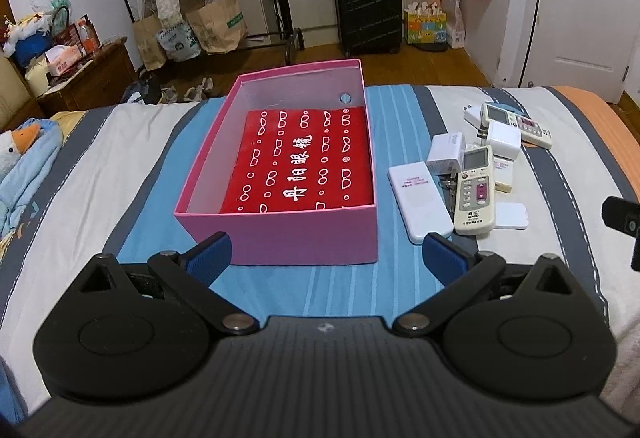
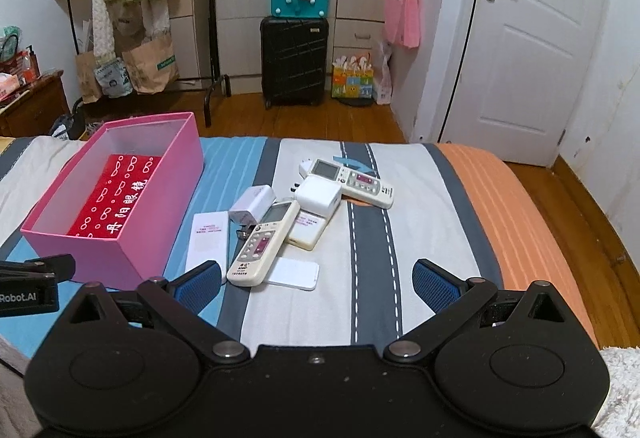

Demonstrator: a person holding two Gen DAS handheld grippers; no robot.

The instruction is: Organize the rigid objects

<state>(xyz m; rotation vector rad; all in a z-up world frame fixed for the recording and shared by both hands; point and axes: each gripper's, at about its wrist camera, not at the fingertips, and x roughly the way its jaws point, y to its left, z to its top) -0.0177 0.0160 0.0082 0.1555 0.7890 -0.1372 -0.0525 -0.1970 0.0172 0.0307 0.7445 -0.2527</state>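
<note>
Both tools hang above the near edge of the bed [image 1: 420, 106], each with its blue pads spread wide and nothing between them. Left tool [image 1: 327, 253] faces the near wall of the pink box [image 1: 280, 234], which stands open on the blue stripe of the bedcover; a red cloth [image 1: 304, 162] with white characters and ring marks lies flat on its floor.

To the right of the box, on the blue and grey stripes, sits a loose cluster of pale items. Nearest the box is a flat white remote [image 2: 208, 238] lying face down. Beside it a white charger [image 2: 253, 204] rests against a cream remote with a screen and buttons [image 2: 262, 244]. A small white cover plate [image 2: 294, 274] lies just beside that remote's near end. Further back, a second white charger [image 2: 318, 200] sits on a cream card-like piece [image 2: 308, 232], touching another remote [image 2: 348, 182] at the far end.

Right tool [image 2: 316, 280] hovers over the grey stripe, just in front of the cover plate.
</note>
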